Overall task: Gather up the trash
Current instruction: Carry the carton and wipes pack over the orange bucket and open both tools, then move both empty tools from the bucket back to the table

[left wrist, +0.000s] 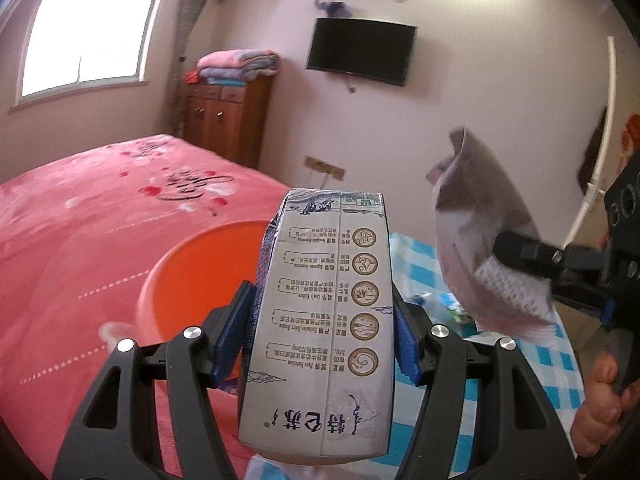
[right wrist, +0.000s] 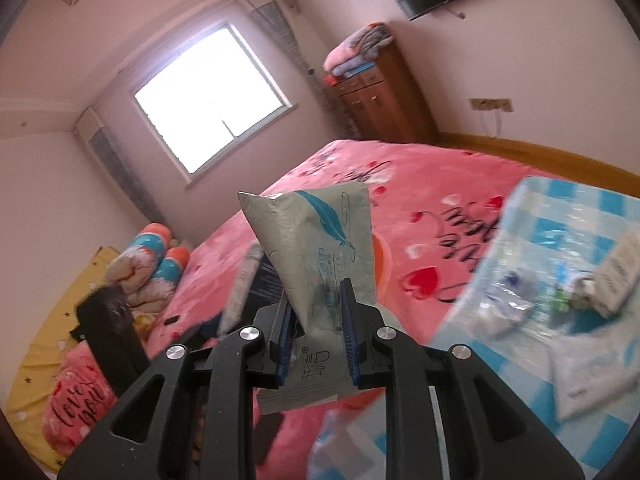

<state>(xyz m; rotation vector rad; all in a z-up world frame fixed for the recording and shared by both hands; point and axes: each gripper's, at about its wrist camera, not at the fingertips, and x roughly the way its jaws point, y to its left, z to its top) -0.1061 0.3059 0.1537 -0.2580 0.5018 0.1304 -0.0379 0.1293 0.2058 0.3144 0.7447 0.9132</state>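
Bedroom setting: a bed (left wrist: 80,240) under a pink heart-print cover fills the left of the left wrist view, with a window (left wrist: 92,28) behind it, a wooden cabinet (left wrist: 228,120) topped with folded blankets (left wrist: 240,66), and a wall-mounted TV (left wrist: 362,52). On your right sits the counter (right wrist: 600,412), covered in a blue-and-white checked cloth.

Your left tongs (left wrist: 324,332) are closed onto a grey milk carton (left wrist: 324,340), blue pads pressing both long sides; the carton points away from the camera, printed side up. An orange basin (left wrist: 204,272) lies just beyond and below the carton, on the bed side of the counter edge.

Your right tongs (right wrist: 316,340) are clamped on a pale tissue packet (right wrist: 320,252) printed with a teal feather. The packet stands up between the pads, its lower end crumpled under them. In the left wrist view the same packet (left wrist: 480,232) hangs in the air to the right of the carton, well above the cloth, motion-blurred.

Left on the counter: a crumpled clear plastic wrapper (right wrist: 508,300), a small green-and-white scrap (right wrist: 568,296), a pale box (right wrist: 620,276) near the right edge, and a flat white packet (right wrist: 588,376) nearer the camera. Detail here is blurred.
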